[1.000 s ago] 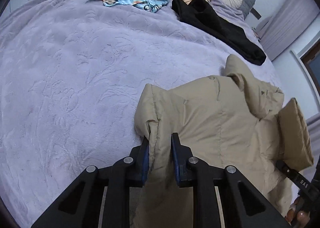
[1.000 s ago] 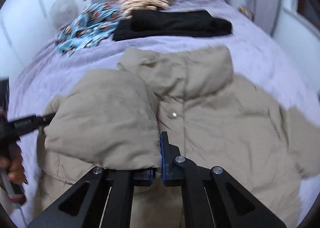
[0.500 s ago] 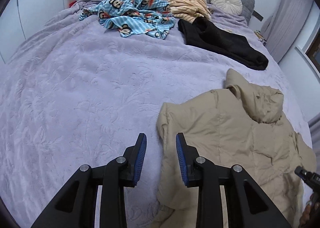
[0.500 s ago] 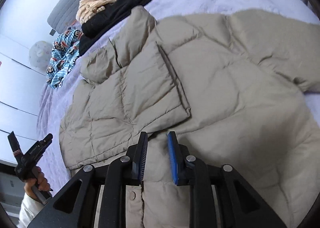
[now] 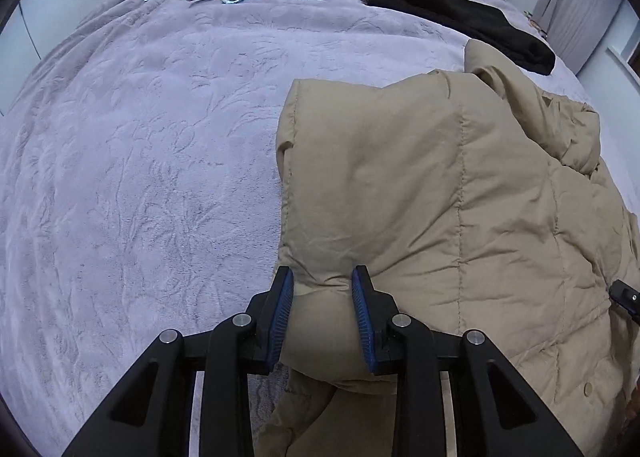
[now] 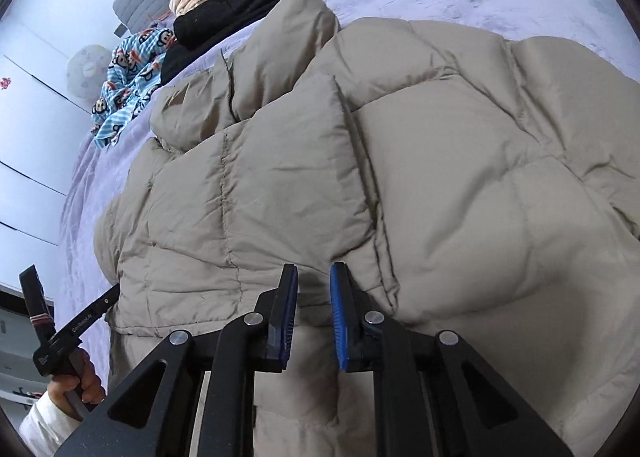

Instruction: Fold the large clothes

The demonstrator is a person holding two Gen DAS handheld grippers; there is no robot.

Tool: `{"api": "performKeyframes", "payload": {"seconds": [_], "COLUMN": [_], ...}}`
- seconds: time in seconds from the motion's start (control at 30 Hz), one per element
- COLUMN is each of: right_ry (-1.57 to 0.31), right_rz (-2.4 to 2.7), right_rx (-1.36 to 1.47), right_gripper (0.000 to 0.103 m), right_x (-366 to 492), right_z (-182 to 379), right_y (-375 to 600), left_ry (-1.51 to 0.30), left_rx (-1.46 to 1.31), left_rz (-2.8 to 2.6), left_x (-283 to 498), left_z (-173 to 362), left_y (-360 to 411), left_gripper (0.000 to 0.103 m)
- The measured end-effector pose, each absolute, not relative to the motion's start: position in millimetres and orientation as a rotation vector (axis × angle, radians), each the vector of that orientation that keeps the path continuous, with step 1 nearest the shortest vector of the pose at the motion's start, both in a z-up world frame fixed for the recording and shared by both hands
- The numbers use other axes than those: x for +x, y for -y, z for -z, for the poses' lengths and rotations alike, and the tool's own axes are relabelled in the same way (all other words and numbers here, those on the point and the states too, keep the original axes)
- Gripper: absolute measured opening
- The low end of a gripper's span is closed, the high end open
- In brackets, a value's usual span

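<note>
I am worrying that the puffy beige jacket, which is lying on the purple bed, is springing back open, since its padding is slippery and the folded sleeve panel is only resting loosely on top. My left gripper is pinching a bulge of the jacket's near edge between its fingers. My right gripper is closing, its fingers narrowly apart, with jacket fabric just beneath them and nothing clamped yet.

Matt quilted beige jacket on plush, embossed lilac bedspread
</note>
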State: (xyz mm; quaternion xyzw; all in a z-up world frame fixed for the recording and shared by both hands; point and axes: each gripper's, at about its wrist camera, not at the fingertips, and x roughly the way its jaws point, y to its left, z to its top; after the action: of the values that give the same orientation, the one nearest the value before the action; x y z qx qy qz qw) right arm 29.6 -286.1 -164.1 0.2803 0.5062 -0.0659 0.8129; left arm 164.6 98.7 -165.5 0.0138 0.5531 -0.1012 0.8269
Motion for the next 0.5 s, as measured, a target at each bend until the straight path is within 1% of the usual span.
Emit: {"api": "performKeyframes", "payload": {"seconds": [0.07, 0.13, 0.23, 0.27, 0.3, 0.37, 0.4, 0.5], "right_ry": [-1.088, -1.092, -1.097, -1.1, -1.106, -1.114, -1.116, -1.134], "right_rz": [0.136, 0.125, 0.106, 0.101, 0.099, 0.099, 0.1, 0.084], "right_rx": [0.626, 0.652, 0.685, 0.697, 0.706, 0.72, 0.726, 0.749], "right_gripper": [0.017, 0.021, 0.022, 0.023, 0.026, 0.043, 0.046, 0.047], "right_x": [21.5, 11.9, -2.4, -6.8, -10.5, -19.4, -24.1, -36.0], "right_z": [160.1, 153.4, 146.7, 144.9, 143.9, 141.2, 140.3, 139.8], "right_y": [292.4, 298.2, 305.2, 306.3, 306.6, 309.8, 311.4, 317.2], "left_ry": [-1.173, -1.169, -1.163, -1.157, -1.15, -1.143, -1.147, -1.151], "left_rx": [0.037, 0.027, 0.012, 0.013, 0.018, 0.021, 0.017, -0.012], "left_rz": [0.188, 0.177, 0.166, 0.16, 0.151, 0.136, 0.13, 0.117], "left_x": [161.8, 156.8, 143.1, 136.4, 130.4, 118.1, 112.9, 93.7], "left_z": [155.1, 145.5, 129.8, 122.8, 117.0, 106.9, 102.6, 90.5], "left_y": [-98.3, -98.7, -96.0, -93.2, -91.0, -86.7, -84.6, -79.2], "left_gripper": [0.033, 0.033, 0.033, 0.033, 0.033, 0.033, 0.033, 0.033]}}
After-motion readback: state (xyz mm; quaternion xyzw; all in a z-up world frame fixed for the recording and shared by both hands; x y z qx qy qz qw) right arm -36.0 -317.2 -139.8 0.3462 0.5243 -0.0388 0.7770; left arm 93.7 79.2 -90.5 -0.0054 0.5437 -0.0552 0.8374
